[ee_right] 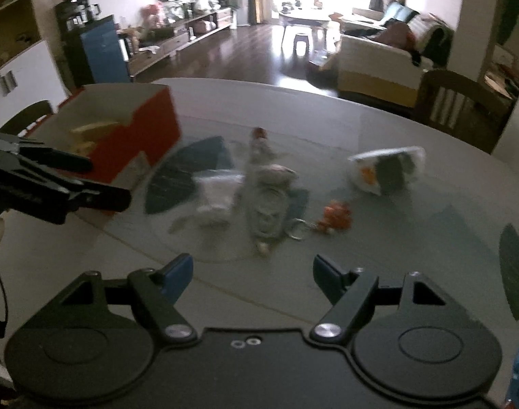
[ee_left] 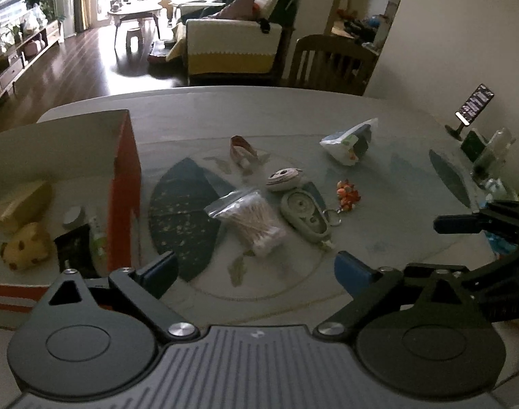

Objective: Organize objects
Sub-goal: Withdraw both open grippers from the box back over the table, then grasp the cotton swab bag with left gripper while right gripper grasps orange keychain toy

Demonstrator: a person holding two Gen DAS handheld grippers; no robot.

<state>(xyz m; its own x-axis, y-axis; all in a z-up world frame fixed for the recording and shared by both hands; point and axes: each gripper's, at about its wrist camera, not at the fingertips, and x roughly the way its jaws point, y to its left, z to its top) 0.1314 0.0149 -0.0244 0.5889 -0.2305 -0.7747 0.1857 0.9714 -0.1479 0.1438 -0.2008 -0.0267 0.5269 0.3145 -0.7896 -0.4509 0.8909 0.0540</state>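
An open orange box (ee_left: 125, 184) stands on the left of the round table; in it lie a yellow plush, a tan carton and a dark packet. Loose on the glass turntable are a clear bag of cotton swabs (ee_left: 249, 221), a grey-green oval case with a keyring (ee_left: 305, 216), a striped pouch (ee_left: 283, 179), an orange bead charm (ee_left: 348, 194), a brown folded piece (ee_left: 242, 150) and a white plastic bag (ee_left: 349, 141). My left gripper (ee_left: 256, 269) hangs open just short of the swab bag, holding nothing. My right gripper (ee_right: 252, 272) is open and empty, facing the case (ee_right: 268, 214); this view is blurred.
A phone on a stand (ee_left: 474, 105) and a cluster of bottles (ee_left: 487, 156) occupy the table's right edge. A wooden chair (ee_left: 331, 61) stands behind the far rim. A dark leaf-pattern mat (ee_left: 181, 214) lies under the glass. My left gripper (ee_right: 106, 182) shows beside the box (ee_right: 140, 136).
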